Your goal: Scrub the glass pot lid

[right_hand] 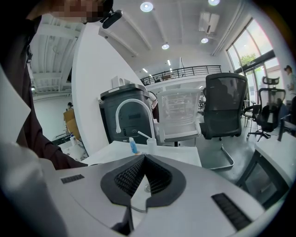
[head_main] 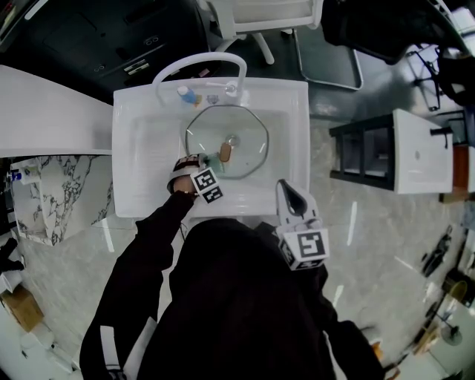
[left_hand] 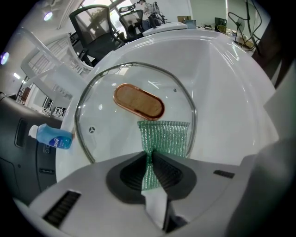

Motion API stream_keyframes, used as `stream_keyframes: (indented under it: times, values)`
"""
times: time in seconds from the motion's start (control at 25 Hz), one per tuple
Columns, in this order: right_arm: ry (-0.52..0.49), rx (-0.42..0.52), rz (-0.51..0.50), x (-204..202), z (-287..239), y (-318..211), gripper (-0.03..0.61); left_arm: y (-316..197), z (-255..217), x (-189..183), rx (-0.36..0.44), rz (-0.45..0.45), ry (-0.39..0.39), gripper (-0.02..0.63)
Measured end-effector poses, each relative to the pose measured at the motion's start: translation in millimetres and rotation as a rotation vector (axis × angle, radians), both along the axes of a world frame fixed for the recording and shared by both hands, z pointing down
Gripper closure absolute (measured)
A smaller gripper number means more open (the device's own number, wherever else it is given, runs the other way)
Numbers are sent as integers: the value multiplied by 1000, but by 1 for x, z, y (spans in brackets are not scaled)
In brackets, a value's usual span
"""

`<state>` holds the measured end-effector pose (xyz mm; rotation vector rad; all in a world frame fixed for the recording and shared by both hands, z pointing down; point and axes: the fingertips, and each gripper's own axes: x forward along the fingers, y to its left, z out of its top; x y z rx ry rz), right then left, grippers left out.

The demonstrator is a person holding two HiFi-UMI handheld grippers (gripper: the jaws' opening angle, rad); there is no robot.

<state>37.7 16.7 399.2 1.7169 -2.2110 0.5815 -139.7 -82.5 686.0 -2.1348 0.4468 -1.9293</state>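
Note:
A round glass pot lid (head_main: 249, 133) with a brown oblong knob (head_main: 225, 153) lies flat in the white sink (head_main: 295, 148). My left gripper (head_main: 208, 161) reaches over the lid's near edge and is shut on a green mesh scrubbing cloth (head_main: 211, 156). In the left gripper view the cloth (left_hand: 165, 138) hangs from the gripper (left_hand: 150, 159) onto the glass lid (left_hand: 106, 115), just below the knob (left_hand: 138, 102). My right gripper (head_main: 286, 190) hovers over the sink's front right rim, away from the lid. Its jaws (right_hand: 144, 161) meet at the tips with nothing between them.
A white arched faucet (head_main: 199, 64) and a small blue bottle (head_main: 186, 94) stand at the sink's back rim. The bottle (left_hand: 53, 138) shows left of the lid. Office chairs (head_main: 260, 18) stand behind the sink, and a black-and-white cabinet (head_main: 415, 152) to the right.

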Motion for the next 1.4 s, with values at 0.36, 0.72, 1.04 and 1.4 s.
stream_keyframes:
  times: [0.36, 0.72, 1.04, 1.4]
  values:
    - [5, 30, 0, 3, -8, -4, 575, -33, -44, -16, 106, -86, 48, 571]
    - [14, 53, -28, -4, -15, -15, 575, -42, -91, -27, 160, -252, 179, 571]
    - [-3, 108, -86, -21, -22, -30, 575, -47, -154, -38, 110, -552, 512, 571]
    - [-5, 161, -147, -41, -43, -47, 575, -41, -233, -43, 133, -705, 807, 571]
